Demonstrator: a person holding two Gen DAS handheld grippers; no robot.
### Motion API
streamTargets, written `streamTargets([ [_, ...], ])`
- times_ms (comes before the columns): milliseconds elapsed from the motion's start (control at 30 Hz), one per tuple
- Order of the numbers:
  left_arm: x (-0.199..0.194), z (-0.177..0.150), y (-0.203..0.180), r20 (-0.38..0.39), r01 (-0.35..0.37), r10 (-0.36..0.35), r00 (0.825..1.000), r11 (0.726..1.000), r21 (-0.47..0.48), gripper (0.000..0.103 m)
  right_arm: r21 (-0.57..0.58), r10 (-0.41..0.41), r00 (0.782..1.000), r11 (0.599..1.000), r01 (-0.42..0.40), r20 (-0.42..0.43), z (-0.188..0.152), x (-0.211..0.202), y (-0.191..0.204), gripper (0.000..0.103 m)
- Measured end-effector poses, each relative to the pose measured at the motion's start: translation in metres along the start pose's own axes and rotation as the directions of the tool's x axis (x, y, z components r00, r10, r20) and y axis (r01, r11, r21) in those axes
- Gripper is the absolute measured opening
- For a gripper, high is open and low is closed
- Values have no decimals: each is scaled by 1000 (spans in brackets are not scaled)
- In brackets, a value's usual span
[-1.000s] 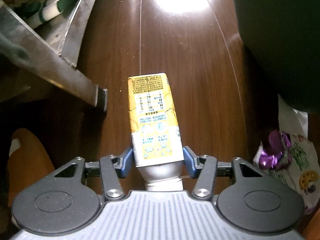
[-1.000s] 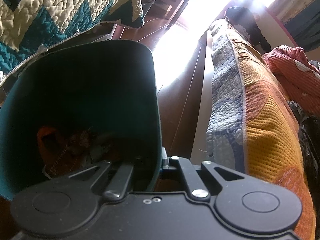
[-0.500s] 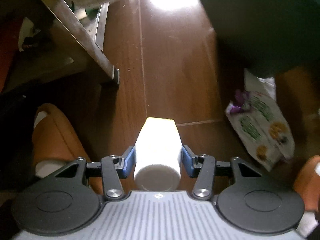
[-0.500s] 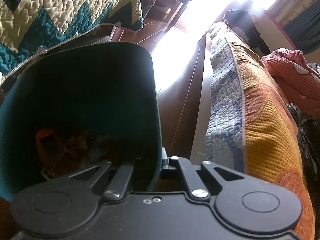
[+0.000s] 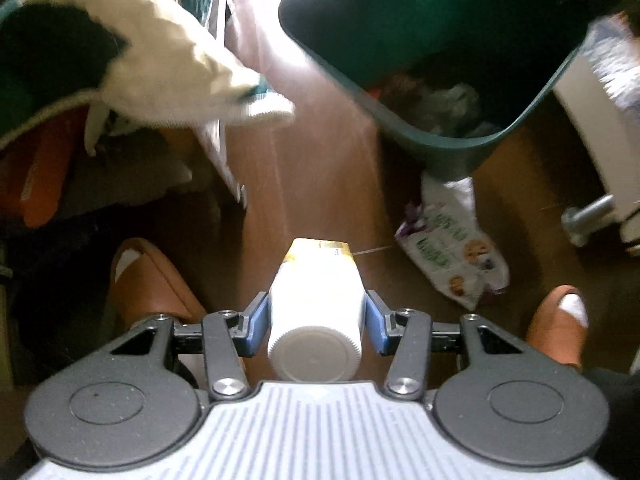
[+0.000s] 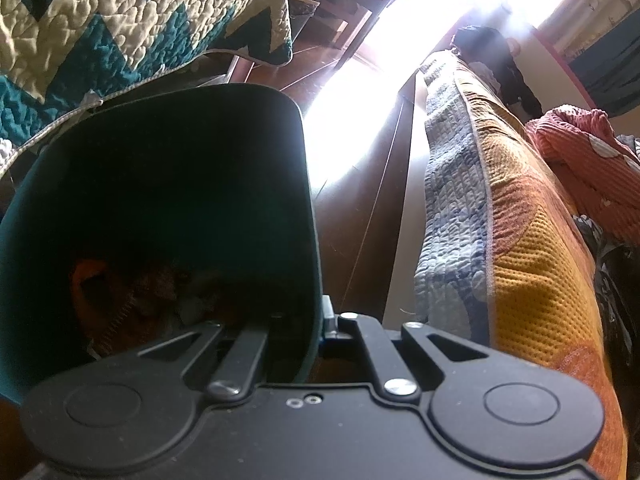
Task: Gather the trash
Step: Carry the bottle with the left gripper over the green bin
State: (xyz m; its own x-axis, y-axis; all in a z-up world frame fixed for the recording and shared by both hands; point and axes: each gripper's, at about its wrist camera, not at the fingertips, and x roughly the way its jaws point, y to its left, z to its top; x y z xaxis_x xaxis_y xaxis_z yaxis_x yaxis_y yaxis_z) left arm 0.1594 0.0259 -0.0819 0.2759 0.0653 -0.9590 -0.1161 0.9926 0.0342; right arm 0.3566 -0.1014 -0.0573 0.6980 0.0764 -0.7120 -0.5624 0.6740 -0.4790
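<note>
From the left wrist: your left gripper point(image 5: 316, 320) was clamped at about half its spread on a white-capped yellow bottle point(image 5: 316, 300), blue pads pressed to both sides and the cap turned back toward the camera, the bottle clear of the brown floor point(image 5: 312, 184). The green bin point(image 5: 440, 136) stood tilted ahead and to the right, its mouth open toward you with crumpled rubbish already lying inside. A printed snack wrapper point(image 5: 452, 256) lay on the floor just below the bin's rim, not yet collected.

From the right wrist: your right gripper point(image 6: 320, 336) was pinched nearly shut on the bin's wall point(image 6: 312, 240), one finger inside and one outside, holding the bin tipped between the zigzag quilt point(image 6: 120, 28) and the orange bedspread point(image 6: 536, 264). Orange and dark scraps showed at the bottom. By these views, the bottle had yet to drop in, and the wrapper would follow.
</note>
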Motion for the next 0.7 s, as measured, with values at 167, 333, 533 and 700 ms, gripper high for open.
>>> streamTargets([
  [167,-46,10,-1,49,47,-48,998,998,32,49,-4,4,1000,1000,-4,3,0,-1,2,3],
  [333,-87,28,-6,135,75,-83,987,995,62,49,-7,9,1000,1000,-9,6,1,-2,3,3],
  [533,-98,64,-19,215,87,-100,971,994,71,49,-2,7,1000,1000,-7,3,2,-2,3,3],
  [700,-72,95,-44,228,100,-119,966,991,94,49,-1,9,1000,1000,-9,3,2,-1,2,3],
])
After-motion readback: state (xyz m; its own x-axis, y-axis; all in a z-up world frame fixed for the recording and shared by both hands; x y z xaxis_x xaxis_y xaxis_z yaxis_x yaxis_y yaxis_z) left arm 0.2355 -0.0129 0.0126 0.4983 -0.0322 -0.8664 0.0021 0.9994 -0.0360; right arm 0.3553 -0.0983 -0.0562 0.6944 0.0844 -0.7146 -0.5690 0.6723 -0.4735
